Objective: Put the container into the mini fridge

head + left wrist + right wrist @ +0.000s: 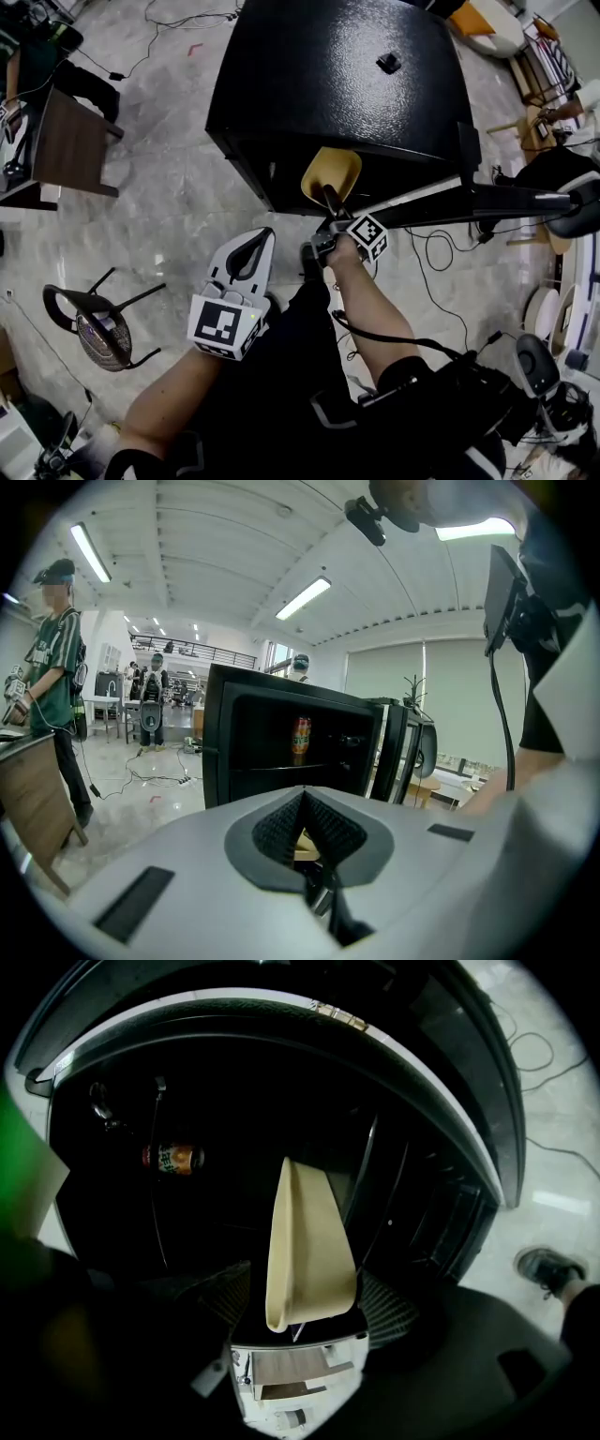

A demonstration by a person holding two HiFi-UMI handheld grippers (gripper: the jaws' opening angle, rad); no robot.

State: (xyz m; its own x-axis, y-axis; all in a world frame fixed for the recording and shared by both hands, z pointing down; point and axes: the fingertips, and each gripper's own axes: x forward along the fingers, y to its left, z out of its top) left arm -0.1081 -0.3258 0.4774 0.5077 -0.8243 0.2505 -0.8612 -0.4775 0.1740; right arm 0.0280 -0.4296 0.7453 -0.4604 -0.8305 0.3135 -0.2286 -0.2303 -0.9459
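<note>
Straddling the container (307, 1241), the right gripper (307, 1303) barely shows

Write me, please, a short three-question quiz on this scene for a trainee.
1. True or false: the mini fridge has its door shut.
2. What stands between the right gripper's open jaws? A) a bottle B) a yellow container C) nothing
3. Fill in: a ___ stands inside the fridge.
Key: 1 false, the door stands open. 2 B, the yellow container. 3 can.
</note>
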